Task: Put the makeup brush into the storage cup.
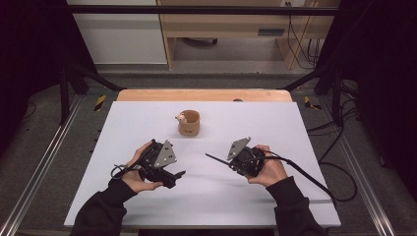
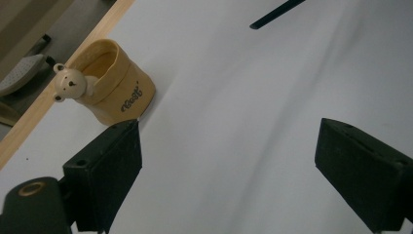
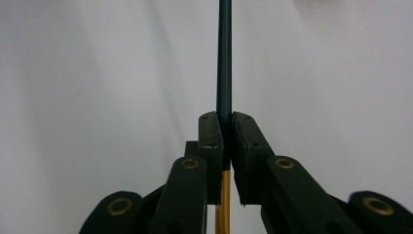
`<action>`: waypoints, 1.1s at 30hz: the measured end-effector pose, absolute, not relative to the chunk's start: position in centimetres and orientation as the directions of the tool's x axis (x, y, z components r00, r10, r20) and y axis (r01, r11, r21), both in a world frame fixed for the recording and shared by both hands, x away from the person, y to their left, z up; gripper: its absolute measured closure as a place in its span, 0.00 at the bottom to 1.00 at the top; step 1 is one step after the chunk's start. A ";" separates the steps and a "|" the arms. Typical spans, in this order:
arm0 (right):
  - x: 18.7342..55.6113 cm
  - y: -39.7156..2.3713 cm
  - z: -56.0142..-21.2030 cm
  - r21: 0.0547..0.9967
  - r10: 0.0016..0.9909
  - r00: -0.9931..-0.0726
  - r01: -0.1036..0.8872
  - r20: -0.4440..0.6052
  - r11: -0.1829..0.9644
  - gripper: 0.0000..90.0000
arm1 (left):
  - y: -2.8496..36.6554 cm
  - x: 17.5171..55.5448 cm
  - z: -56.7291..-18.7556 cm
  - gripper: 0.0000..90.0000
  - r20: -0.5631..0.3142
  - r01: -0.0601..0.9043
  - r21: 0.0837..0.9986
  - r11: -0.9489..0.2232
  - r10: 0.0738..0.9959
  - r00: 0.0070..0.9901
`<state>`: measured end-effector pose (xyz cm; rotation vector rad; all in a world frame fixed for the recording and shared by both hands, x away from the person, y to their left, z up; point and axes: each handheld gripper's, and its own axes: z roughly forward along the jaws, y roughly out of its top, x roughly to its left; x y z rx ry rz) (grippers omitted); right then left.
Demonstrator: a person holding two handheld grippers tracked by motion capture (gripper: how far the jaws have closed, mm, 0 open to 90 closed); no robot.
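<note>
A thin dark stick (image 1: 216, 159) with a yellow rear part (image 3: 224, 195) is clamped between the jaws of my right gripper (image 1: 232, 164), which is shut on it. In the right gripper view the stick (image 3: 224, 58) points straight out over the white table from my right gripper (image 3: 224, 126). My left gripper (image 1: 172, 166) hovers at the front left with its jaws wide apart and nothing between them. In the left gripper view, my left gripper (image 2: 229, 141) faces the tan cup (image 2: 114, 83) with a small bear figure (image 2: 68, 84) on its rim, and the stick's tip (image 2: 272, 12) shows far off. The cup (image 1: 189, 123) stands upright at the table's middle back.
A white sheet (image 1: 147, 196) covers the table, with a wooden edge (image 1: 204, 95) at the back. Black frame bars and cables run along both sides. A cable (image 1: 314, 179) trails from the right gripper across the front right.
</note>
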<state>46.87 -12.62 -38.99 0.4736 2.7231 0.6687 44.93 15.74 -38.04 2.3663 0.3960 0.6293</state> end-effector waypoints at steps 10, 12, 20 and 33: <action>46.8 -11.5 -38.7 0.473 0.360 -0.912 0.233 -0.197 0.849 0.93 | 14.4 44.8 -38.5 0.14 0.389 0.042 0.624 -0.780 0.357 0.849; 46.8 -11.3 -38.6 0.477 0.356 -0.915 0.231 -0.191 0.848 0.93 | 14.3 44.7 -38.5 0.14 0.402 0.027 0.614 -0.789 0.341 0.850; 46.8 -10.7 -38.6 0.455 0.344 -0.922 0.232 -0.180 0.860 0.93 | 13.4 44.6 -38.9 0.17 0.446 -0.021 0.575 -0.818 0.292 0.846; 46.7 -10.1 -38.6 0.445 0.343 -0.925 0.243 -0.160 0.862 0.93 | 12.0 44.2 -39.5 0.22 0.525 -0.101 0.515 -0.851 0.220 0.822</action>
